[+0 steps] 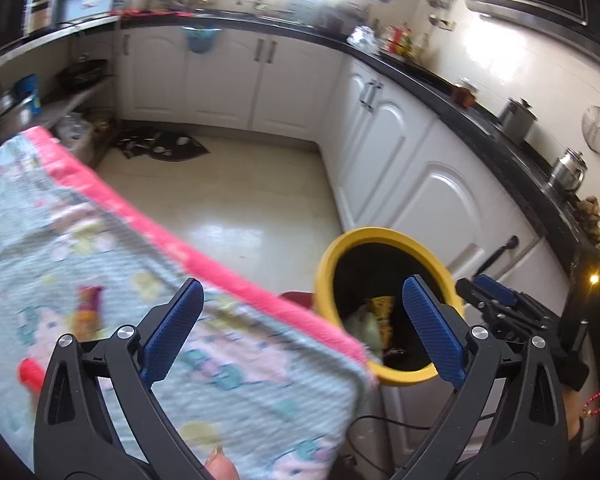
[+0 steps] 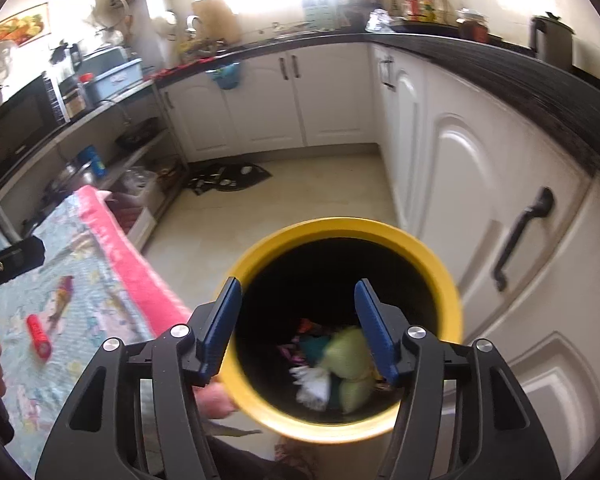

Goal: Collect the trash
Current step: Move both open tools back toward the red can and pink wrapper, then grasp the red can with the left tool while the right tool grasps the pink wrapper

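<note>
Two tools hang over the edge of a cloth-covered counter [image 1: 100, 240], both tilted down, both with jaws apart and nothing between the blue pads. The left tool [image 1: 300, 328] stands at its widest, above the corner of the patterned cloth with its pink border [image 1: 204, 248]. The right tool [image 2: 296, 328] is less wide and points straight into a yellow bin [image 2: 340, 228] that stands on the floor just beside the counter and against the white cabinets [image 2: 460, 184].

Inside the bin's dark well lies a heap of trash: a pale green lump [image 2: 350, 350], something white and shredded [image 2: 310, 386], and scraps of coloured wrapper [image 2: 296, 350]. From the left wrist view a yellow wrapper [image 1: 382, 310] shows in there too.

On the cloth, well apart from the bin, a red tube [image 2: 39, 336] and a reddish wrapper [image 2: 63, 292] still lie uncollected. A fingertip [image 1: 220, 462] shows below the left tool.
</note>
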A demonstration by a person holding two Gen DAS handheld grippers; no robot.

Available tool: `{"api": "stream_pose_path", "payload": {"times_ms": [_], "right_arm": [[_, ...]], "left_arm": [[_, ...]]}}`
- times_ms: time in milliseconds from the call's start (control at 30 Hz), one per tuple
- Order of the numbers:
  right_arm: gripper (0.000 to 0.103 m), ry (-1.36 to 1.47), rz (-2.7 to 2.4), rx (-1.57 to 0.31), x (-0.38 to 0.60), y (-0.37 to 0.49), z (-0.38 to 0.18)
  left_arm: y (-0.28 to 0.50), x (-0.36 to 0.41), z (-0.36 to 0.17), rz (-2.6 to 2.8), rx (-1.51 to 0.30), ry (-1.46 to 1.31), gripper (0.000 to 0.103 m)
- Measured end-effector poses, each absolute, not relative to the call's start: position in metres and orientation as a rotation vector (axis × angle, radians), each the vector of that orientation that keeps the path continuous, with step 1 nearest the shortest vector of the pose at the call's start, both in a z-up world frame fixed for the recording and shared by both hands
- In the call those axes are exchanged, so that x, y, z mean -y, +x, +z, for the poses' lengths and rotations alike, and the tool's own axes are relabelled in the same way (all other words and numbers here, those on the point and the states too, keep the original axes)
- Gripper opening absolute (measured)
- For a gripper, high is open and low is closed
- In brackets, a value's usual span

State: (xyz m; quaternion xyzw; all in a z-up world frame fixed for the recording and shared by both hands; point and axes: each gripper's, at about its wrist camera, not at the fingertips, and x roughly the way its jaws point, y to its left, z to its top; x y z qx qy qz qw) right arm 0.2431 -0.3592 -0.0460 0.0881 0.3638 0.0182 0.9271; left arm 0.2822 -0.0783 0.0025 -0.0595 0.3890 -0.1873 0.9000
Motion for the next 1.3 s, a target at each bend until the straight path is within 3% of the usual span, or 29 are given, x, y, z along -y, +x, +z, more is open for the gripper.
{"api": "stream_pose_path", "payload": {"times_ms": [500, 1067, 1300], "right_arm": [[0.063, 0.078, 0.309, -0.720, 0.239, 0.255, -0.015], [0.063, -0.039, 0.525, -0.774, 0.134, 0.279, -0.023], [0.062, -0.093, 0.621, -0.840, 0.092, 0.298, -0.038]], "left_arm": [[0.249, -0.057, -0.004, -0.123, -0.806, -0.235, 0.092], [0.219, -0.126, -0.045, -0.017, -0.891, -0.285, 0.092], [0.211, -0.145, -0.064, -0.080, -0.945, -0.451, 0.074]]}}
